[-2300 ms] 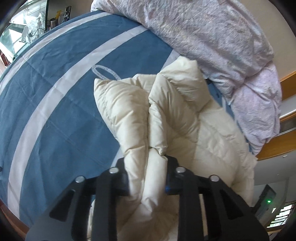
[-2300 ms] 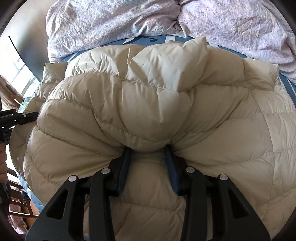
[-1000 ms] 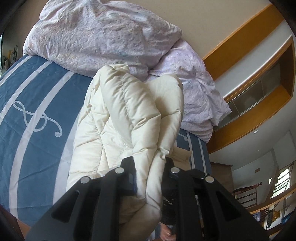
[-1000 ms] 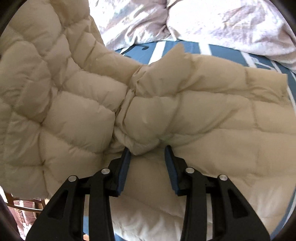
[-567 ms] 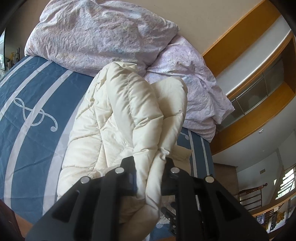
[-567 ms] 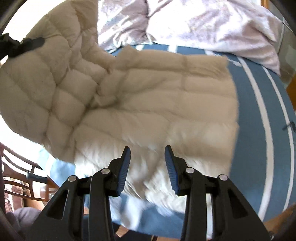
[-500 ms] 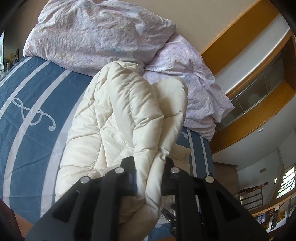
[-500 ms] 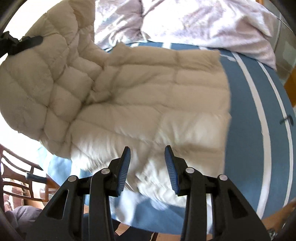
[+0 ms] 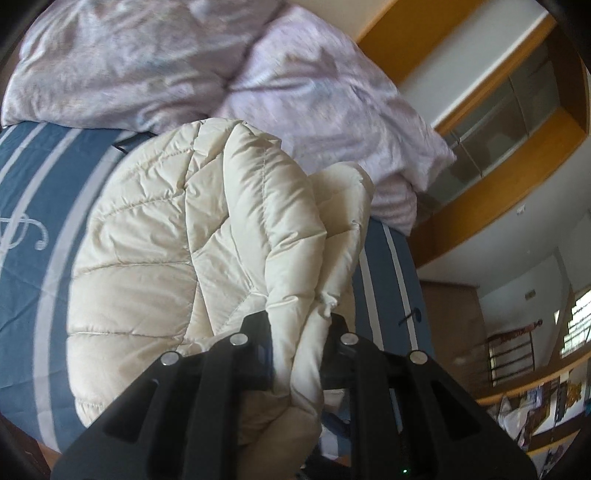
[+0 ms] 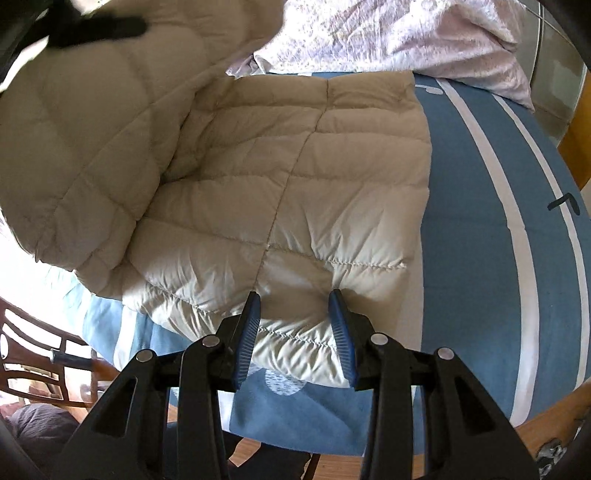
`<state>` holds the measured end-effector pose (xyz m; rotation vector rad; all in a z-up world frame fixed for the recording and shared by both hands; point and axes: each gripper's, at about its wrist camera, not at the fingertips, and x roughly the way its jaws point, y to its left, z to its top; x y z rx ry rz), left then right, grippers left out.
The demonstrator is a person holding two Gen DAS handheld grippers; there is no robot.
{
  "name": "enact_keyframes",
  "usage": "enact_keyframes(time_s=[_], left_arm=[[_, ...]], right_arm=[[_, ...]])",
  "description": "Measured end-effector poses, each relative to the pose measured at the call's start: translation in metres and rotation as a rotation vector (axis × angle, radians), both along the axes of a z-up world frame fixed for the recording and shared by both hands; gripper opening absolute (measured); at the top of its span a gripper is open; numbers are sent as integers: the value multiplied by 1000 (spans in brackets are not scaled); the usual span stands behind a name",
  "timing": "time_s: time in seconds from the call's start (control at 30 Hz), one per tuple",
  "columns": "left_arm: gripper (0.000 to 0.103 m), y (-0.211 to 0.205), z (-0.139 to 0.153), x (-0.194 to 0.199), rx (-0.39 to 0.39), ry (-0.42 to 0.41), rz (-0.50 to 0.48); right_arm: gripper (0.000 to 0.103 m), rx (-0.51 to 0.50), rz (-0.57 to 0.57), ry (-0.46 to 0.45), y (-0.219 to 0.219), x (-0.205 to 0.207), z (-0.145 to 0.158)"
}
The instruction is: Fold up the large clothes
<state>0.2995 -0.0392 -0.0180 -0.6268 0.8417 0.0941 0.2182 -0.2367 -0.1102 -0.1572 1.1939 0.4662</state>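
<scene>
A cream quilted down jacket (image 10: 295, 166) lies on the blue bed cover (image 10: 472, 221), its right part flat. Its left part is raised and curls over toward the middle. My left gripper (image 9: 297, 328) is shut on a thick fold of the jacket (image 9: 166, 258) and holds it up above the bed. In the right wrist view that gripper (image 10: 96, 27) is a dark blur at the top left, on the raised part. My right gripper (image 10: 294, 295) stands open at the jacket's near hem, its blue pads (image 10: 247, 332) apart with flat fabric beneath them.
A rumpled lilac duvet (image 9: 295, 92) is heaped at the far side of the bed (image 10: 388, 33). The cover has white stripes (image 10: 517, 229). A wooden chair (image 10: 33, 354) stands off the near left corner. Wooden wall trim (image 9: 498, 166) runs to the right.
The right gripper has left the bunched fold in the jacket's middle and come back to its near hem. The left gripper has carried its raised fold further over the bed.
</scene>
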Motion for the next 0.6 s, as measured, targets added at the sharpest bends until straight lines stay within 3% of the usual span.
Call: enact_keyframes(time_s=[0.17,0.3,0.47,0.6], left_arm=[[19,-25,-10,19,-35,34,-78],[27,-34,-8,22,-51,31,-117],[40,-31,2,18,-96,5,-135],[47,-26,18,13,-64,-39,-140]], right_arm=[[40,8,-23,4,-6,-4,-3],[40,10,-29,8,-9,-5,-4],[40,7,-33,10,-8,-3,-4],[40,3,-32,9,-7,-3,-3]])
